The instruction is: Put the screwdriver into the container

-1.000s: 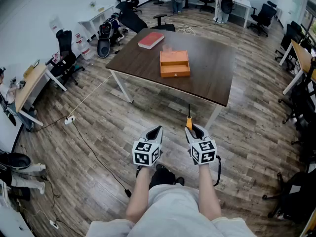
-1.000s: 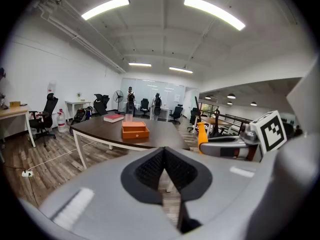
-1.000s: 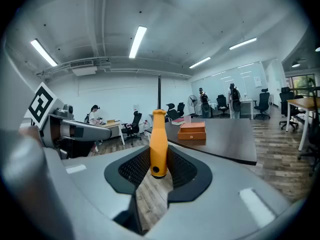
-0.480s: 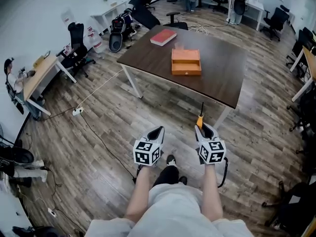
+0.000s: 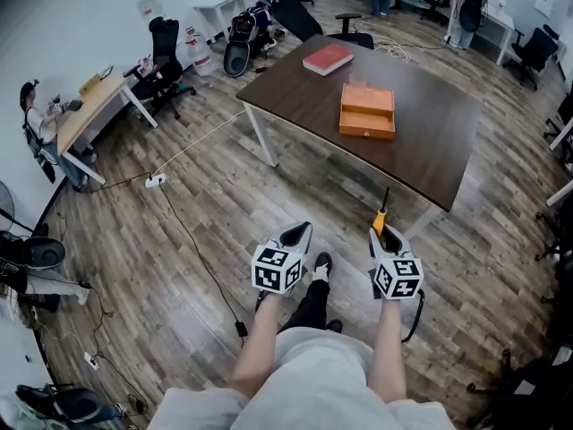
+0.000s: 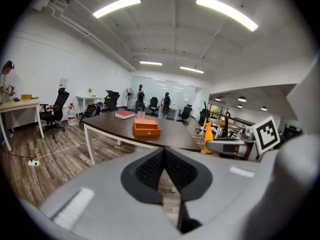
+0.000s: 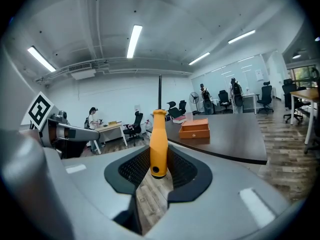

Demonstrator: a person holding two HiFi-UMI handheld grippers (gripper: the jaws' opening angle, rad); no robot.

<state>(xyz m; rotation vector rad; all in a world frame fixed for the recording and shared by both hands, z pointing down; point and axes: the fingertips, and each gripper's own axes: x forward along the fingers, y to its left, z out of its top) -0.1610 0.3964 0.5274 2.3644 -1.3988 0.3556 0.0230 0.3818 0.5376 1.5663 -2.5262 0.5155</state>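
Table (image 5: 414, 141) sits nearer than before, right claw (image 5: 385, 234) gripping screwdriver (image 7: 158, 143).

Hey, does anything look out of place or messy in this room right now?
Nothing looks spilled or broken. The one oddity is a black cable trailing loose across the wood floor, a possible trip hazard. The screwdriver stands upright in the right gripper, and the container sits on the table.
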